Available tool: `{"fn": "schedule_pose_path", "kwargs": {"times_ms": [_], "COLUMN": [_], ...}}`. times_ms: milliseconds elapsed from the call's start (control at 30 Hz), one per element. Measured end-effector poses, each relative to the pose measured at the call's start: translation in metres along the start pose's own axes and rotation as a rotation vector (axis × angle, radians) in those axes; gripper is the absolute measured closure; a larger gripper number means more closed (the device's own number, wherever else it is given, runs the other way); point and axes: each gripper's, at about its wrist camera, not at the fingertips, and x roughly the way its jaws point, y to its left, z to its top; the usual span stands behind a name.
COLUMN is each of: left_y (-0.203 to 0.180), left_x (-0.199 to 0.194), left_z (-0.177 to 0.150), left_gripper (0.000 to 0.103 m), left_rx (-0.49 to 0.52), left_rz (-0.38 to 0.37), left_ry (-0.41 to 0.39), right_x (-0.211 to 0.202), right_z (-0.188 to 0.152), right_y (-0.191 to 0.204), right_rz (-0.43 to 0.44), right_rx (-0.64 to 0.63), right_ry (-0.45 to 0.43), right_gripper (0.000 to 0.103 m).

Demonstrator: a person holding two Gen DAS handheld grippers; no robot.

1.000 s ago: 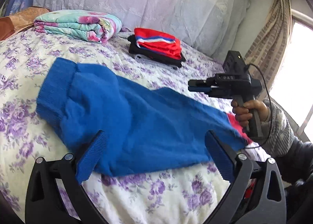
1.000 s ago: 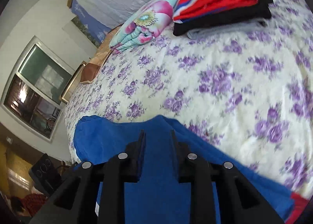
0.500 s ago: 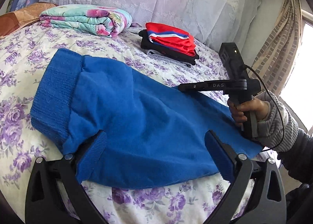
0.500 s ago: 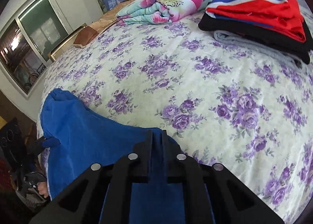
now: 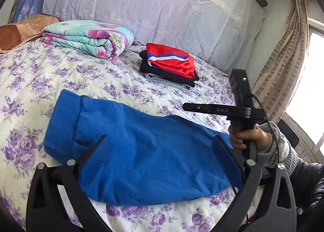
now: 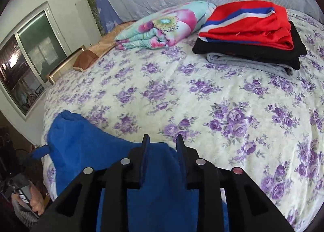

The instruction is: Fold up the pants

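At far left a brown pillow [image 5: 18, 31] lies at the head of the bed [image 5: 30, 82], with a folded floral quilt [image 5: 89, 37] beside it. The blue pants [image 5: 141, 151] lie flat across the near part of the flowered bedspread, ribbed cuff to the left. The left gripper [image 5: 160, 151] hangs over them with its jaws spread wide and nothing between the pads. Beyond, a stack of folded clothes [image 5: 170, 65] has a red piece on top. At right, a hand [image 5: 247, 138] holds the right gripper [image 6: 163, 140] above the pants' right end; its jaws are opening, a narrow gap, and the cloth seems to lie below rather than between them. A curtain [image 5: 283, 65] hangs at far right.
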Motion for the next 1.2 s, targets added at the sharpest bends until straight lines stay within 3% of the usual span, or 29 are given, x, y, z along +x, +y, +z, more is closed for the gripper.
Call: {"fn": "schedule_pose_path", "kwargs": {"times_ms": [100, 200, 300, 367, 500, 633, 733, 833, 967, 1033, 1200], "left_y": [0.007, 0.012, 0.007, 0.01, 0.01, 0.012, 0.008, -0.003, 0.003, 0.001, -0.003], "left_x": [0.025, 0.038, 0.036, 0.028, 0.0, 0.022, 0.031, 0.028, 0.013, 0.011, 0.02], "left_z": [0.0, -0.007, -0.012, -0.014, -0.009, -0.009, -0.02, -0.021, -0.015, -0.015, -0.026], "left_gripper": [0.005, 0.005, 0.005, 0.005, 0.005, 0.005, 0.005, 0.005, 0.005, 0.005, 0.005], "left_rx": [-0.026, 0.015, 0.052, 0.021, -0.034, 0.028, 0.087, 0.126, -0.001, -0.03, -0.022], "left_rz": [0.051, 0.104, 0.142, 0.146, 0.076, 0.191, 0.249, 0.285, 0.123, 0.07, 0.052], "left_ry": [0.052, 0.07, 0.09, 0.081, -0.001, 0.081, 0.068, 0.059, 0.01, -0.007, -0.011], "right_x": [0.01, 0.039, 0.04, 0.024, -0.003, 0.01, 0.008, -0.029, -0.102, -0.14, -0.222], "right_z": [-0.015, -0.03, -0.027, -0.025, -0.031, -0.052, -0.052, -0.054, -0.085, -0.115, -0.199], "right_y": [0.011, 0.004, -0.012, -0.012, -0.005, -0.004, -0.01, -0.016, -0.031, -0.044, -0.084], "right_rz": [0.054, 0.038, 0.084, 0.057, 0.081, 0.042, 0.062, 0.077, 0.077, 0.028, -0.181], "right_rx": [-0.004, 0.03, 0.127, 0.141, 0.121, 0.104, 0.141, 0.201, 0.272, 0.327, 0.554], "right_ry": [0.063, 0.153, 0.143, 0.079, 0.019, 0.086, 0.074, -0.047, -0.209, -0.266, -0.317], "right_gripper": [0.075, 0.072, 0.079, 0.076, 0.064, 0.045, 0.045, 0.044, 0.037, 0.035, 0.035]}}
